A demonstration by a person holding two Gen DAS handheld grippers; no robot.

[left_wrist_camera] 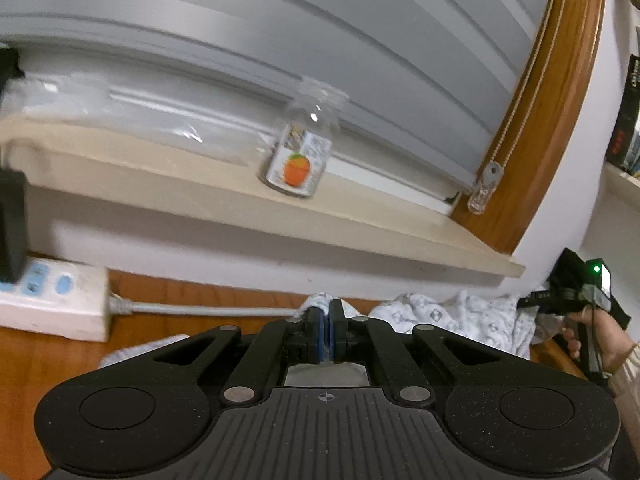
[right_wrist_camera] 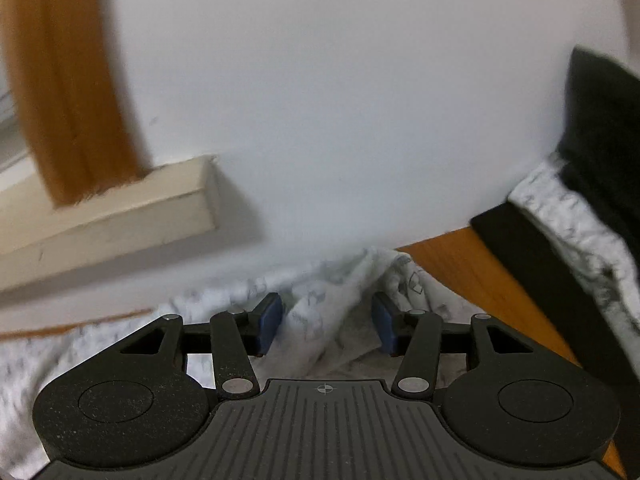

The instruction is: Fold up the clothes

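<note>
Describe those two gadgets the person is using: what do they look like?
Each gripper, left and right, is matte black plastic: a ribbed body with a crosshair mark, round side discs, silver rivets, linkage arms, blue pads. The right shows a green light; the sleeve is beige ribbed knit.

on the windowsill [left_wrist_camera: 224,196] you have a clear jar [left_wrist_camera: 301,148] with an orange fruit label, blinds [left_wrist_camera: 320,40] behind it. at nine o'clock a white power strip [left_wrist_camera: 56,300] lies on the wooden surface [left_wrist_camera: 48,364], its grey cord [left_wrist_camera: 208,311] running toward three o'clock. a bead chain [left_wrist_camera: 532,84] hangs along the wooden window frame [left_wrist_camera: 560,120].
</note>
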